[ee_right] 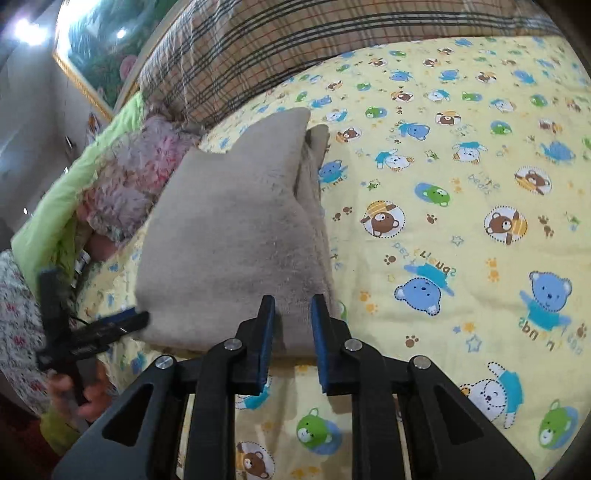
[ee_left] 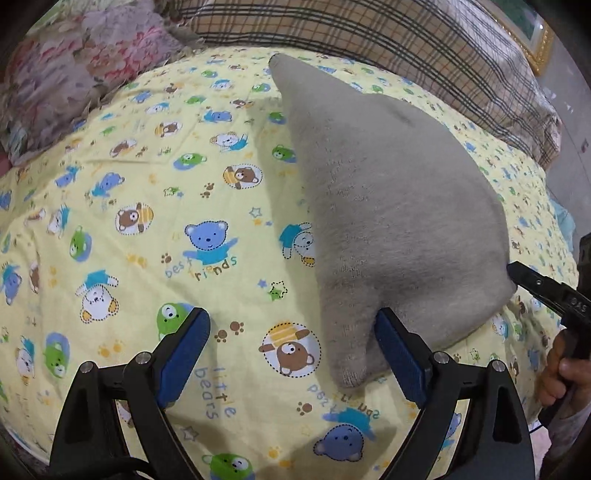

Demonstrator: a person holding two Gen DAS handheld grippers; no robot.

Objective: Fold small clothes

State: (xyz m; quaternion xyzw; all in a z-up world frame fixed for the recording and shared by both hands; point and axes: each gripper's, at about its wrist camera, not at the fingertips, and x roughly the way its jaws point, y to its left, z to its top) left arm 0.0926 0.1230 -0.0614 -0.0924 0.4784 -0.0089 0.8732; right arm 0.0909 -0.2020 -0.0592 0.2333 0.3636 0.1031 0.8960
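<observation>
A grey fleece garment (ee_left: 388, 206) lies folded on the yellow bear-print sheet (ee_left: 166, 229). My left gripper (ee_left: 291, 343) is open, its jaws wide, with the garment's near corner (ee_left: 351, 362) between them beside the right finger. The right gripper's tip (ee_left: 532, 282) shows at the garment's right edge. In the right wrist view the garment (ee_right: 229, 236) lies folded in layers. My right gripper (ee_right: 293, 314) stands at its near edge with the jaws narrowly apart and cloth between the pads; I cannot tell whether it grips. The left gripper (ee_right: 110, 325) shows at the garment's left edge.
A plaid blanket (ee_left: 369, 33) lies along the back of the bed. A pink floral fluffy cloth (ee_left: 74, 74) lies at the back left. A green quilt (ee_right: 74, 184) and a framed picture (ee_right: 96, 44) are beyond the bed's edge.
</observation>
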